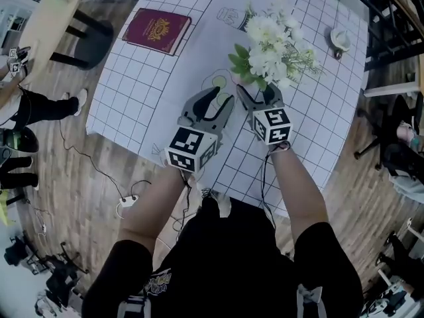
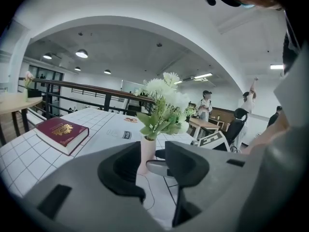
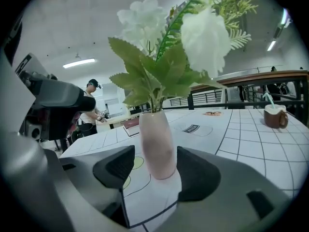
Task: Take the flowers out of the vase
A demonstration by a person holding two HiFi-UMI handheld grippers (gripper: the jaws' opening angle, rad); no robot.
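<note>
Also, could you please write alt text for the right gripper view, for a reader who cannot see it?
A pale pink vase of white flowers and green leaves stands on a white gridded table, between the open jaws of the right gripper. A brown cup sits at far right, and the left gripper looms at left.

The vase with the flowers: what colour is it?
Pale pink; the vase shows best in the right gripper view.

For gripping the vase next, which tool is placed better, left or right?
Right, probably. The vase stands between the open jaws of the right tool, pads not pressing it. The left tool is open too, but the vase stands beyond its tips.
</note>
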